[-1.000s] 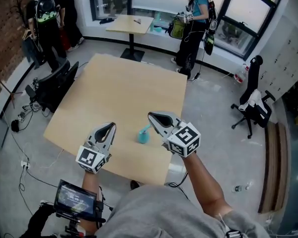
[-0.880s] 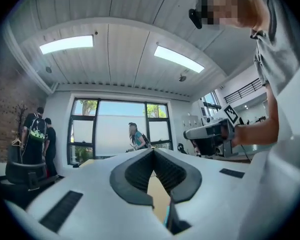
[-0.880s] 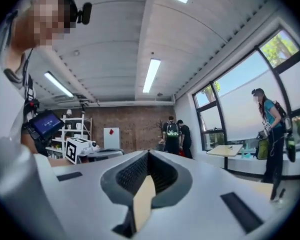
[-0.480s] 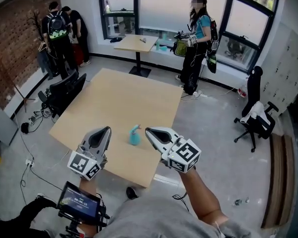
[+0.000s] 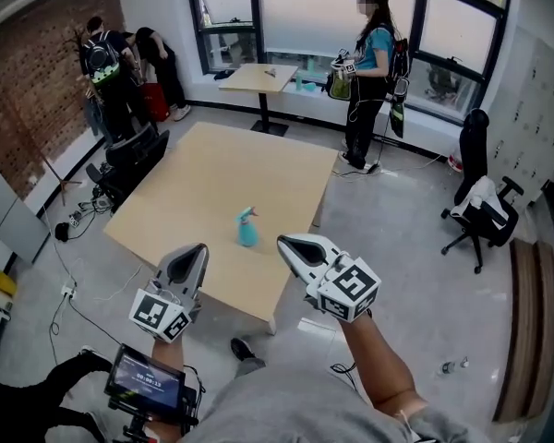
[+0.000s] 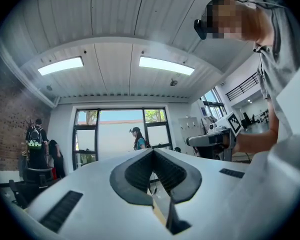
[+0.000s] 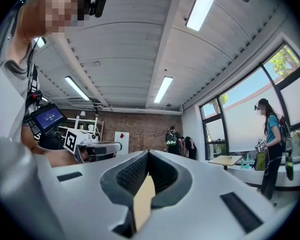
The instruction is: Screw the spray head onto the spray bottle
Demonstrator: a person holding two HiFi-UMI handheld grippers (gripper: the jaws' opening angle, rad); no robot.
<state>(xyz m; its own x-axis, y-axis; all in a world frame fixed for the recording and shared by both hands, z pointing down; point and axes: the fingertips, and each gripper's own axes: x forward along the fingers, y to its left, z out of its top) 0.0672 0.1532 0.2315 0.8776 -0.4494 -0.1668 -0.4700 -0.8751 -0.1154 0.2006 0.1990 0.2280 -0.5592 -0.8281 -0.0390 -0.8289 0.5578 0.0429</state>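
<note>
We stand at the near corner of a big pale wooden table [image 5: 212, 178] that fills the middle of the head view. Past it, at 12 o'clock, a smaller table [image 5: 258, 77] stands by the windows. A person [image 5: 369, 72] stands at 1 o'clock, two more people [image 5: 120, 63] are by the brick wall at 10 o'clock, and an office chair [image 5: 485, 212] sits at 3 o'clock. We hold both tools up in front of us near the table's near edge, well apart from each other. The left gripper [image 5: 198, 248] has its jaws pressed together on nothing, and so does the right gripper [image 5: 283, 241]; each gripper view shows the pads meeting with only the room beyond. The teal spray bottle [image 5: 247, 233] stands upright on the table at 12 o'clock from the gap between the tools, touching neither. The left tool is at its 7 o'clock and the right at its 5 o'clock. A spray head [image 5: 246, 214] appears to sit on top, too small for us to tell how firmly.
</note>
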